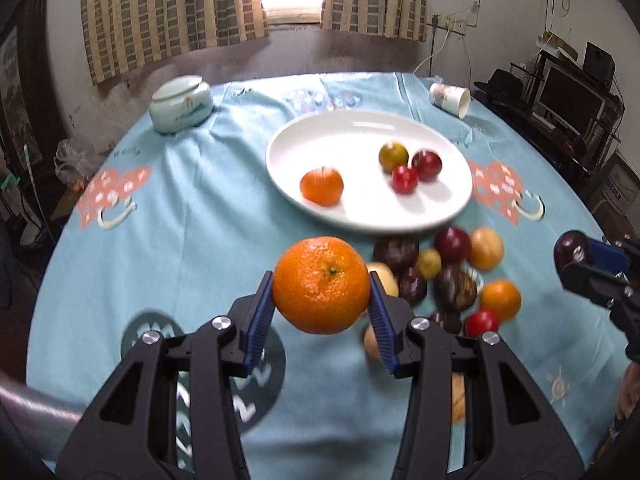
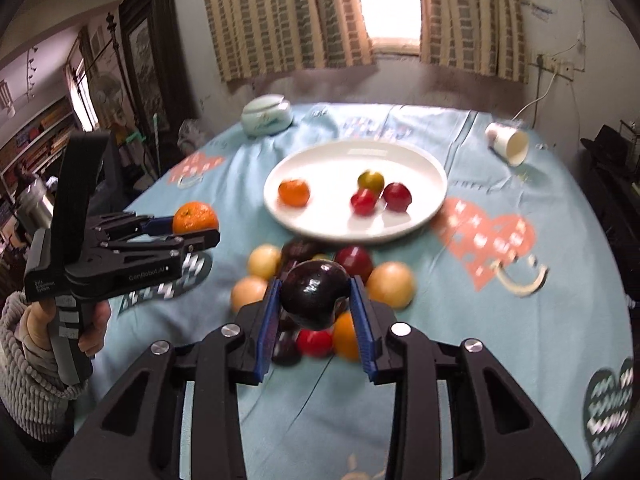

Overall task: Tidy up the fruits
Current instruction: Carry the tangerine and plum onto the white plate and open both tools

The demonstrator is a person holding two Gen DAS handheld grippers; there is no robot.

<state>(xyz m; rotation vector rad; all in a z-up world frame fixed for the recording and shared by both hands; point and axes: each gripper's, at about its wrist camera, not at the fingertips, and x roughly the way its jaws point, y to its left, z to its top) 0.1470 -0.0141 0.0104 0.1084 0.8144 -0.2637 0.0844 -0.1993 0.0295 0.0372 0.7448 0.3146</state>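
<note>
**Both claws loaded above the table: fruit inspection**

Over the near half of the table [image 1: 168, 240], the left gripper [image 1: 321, 286] is clamped on a large orange [image 1: 321, 285], held clear of the cloth. The right gripper [image 2: 314, 296] is clamped on a dark plum [image 2: 313, 294], likewise clear of the cloth.

Edges and room: the white plate [image 2: 424, 164] sits toward the far middle of the table and carries a small orange [image 2: 294, 192] at its left side and three small fruits grouped at its right; its centre is bare. A loose fruit pile [image 2: 390, 285] lies just beside the plate's near rim. The left near quarter of the cloth is open. A lidded ceramic jar [image 1: 181, 104] stands near the far left edge; a paper cup [image 1: 450, 97] lies tipped on its side near the far right edge.

Writing: the left gripper's body reads "GenRoboLAI", as far as legible; smaller print on its rear block is unreadable. Marks on jar and cup are illegible.

Obscured: the pile is motion-blurred and partly hidden behind both claws; the table's near edge is cut off.
</note>
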